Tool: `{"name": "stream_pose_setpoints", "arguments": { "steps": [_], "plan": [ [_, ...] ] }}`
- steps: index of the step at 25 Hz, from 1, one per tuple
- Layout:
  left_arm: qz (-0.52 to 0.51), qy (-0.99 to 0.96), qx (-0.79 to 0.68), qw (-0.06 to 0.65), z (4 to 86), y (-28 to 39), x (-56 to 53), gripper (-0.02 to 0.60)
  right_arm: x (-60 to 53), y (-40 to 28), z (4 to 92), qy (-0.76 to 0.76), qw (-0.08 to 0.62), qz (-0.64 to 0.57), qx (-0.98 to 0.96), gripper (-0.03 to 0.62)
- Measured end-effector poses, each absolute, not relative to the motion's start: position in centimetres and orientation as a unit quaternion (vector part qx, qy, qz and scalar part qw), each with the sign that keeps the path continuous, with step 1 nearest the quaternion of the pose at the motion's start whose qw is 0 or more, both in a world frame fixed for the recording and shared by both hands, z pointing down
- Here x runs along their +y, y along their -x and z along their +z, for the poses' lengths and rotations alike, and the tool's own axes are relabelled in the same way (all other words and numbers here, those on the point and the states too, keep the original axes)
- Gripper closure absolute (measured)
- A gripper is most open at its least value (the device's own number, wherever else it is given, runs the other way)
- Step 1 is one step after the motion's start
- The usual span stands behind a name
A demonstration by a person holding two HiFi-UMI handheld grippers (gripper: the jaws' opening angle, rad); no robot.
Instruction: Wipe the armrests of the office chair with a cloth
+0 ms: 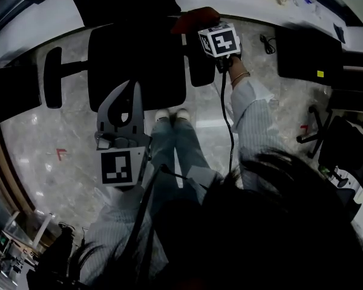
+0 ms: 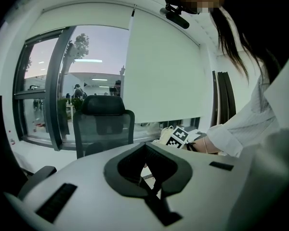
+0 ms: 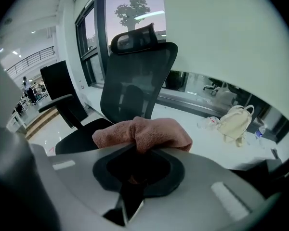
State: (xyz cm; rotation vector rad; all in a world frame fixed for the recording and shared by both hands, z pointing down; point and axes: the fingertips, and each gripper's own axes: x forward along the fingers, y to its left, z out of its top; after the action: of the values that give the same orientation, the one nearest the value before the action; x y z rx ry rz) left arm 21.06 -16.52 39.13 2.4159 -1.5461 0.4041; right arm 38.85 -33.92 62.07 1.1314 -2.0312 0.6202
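Apparently early: right gripper (image 3: 134, 154) clamps the cloth (image 3: 144, 134) near the right armrest (image 1: 199, 68), left gripper (image 1: 128, 98) closed and empty, left armrest (image 1: 52, 77) not yet wiped.

My right gripper (image 3: 134, 167) has its jaws clamped on a bunched-up pink cloth (image 3: 151, 134), which puffs out right above them. Dead ahead at 12 o'clock is the office chair (image 3: 137, 81), mesh back upright with the headrest (image 3: 135, 37) on top and the seat (image 3: 79, 137) down around 9. One armrest (image 3: 55, 102) sticks out at 10 o'clock. A cream backpack (image 3: 235, 120) sits off at 3.
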Motion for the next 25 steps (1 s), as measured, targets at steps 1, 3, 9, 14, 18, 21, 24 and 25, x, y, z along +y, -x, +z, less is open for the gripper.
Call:
{"name": "stream_pose_setpoints", "arguments": {
  "steps": [1,3,9,14,18,21,24,25],
  "plan": [
    [0.137,-0.828,-0.53,0.123,39.2,-21.2,-16.5,0.578,-33.5,-38.8,62.2,-0.436,0.359,0.249,-0.787,0.569],
    [0.133,-0.83,-0.527,0.124,39.0,-21.5,-16.4,0.578,-31.6,-38.7,62.1,-0.426,0.358,0.268,-0.787,0.569],
    [0.122,-0.84,-0.515,0.119,38.0,-23.1,-15.6,0.578,-21.9,-38.6,60.1,-0.374,0.355,0.3,-0.803,0.569],
    [0.111,-0.85,-0.502,0.118,37.3,-25.0,-15.0,0.578,-14.4,-39.0,58.6,-0.347,0.34,0.313,-0.816,0.569],
    [0.119,-0.851,-0.498,0.119,37.5,-25.6,-14.6,0.578,-13.3,-39.9,58.4,-0.357,0.325,0.314,-0.818,0.569],
    [0.121,-0.847,-0.503,0.121,37.8,-25.3,-14.8,0.577,-15.9,-40.3,59.0,-0.366,0.337,0.305,-0.812,0.57],
    [0.122,-0.843,-0.51,0.121,37.9,-24.7,-15.1,0.578,-20.4,-40.5,60.1,-0.378,0.351,0.302,-0.801,0.569],
    [0.123,-0.841,-0.512,0.121,37.9,-24.5,-15.2,0.578,-22.0,-40.6,60.4,-0.384,0.354,0.299,-0.799,0.569]
  ]
}}
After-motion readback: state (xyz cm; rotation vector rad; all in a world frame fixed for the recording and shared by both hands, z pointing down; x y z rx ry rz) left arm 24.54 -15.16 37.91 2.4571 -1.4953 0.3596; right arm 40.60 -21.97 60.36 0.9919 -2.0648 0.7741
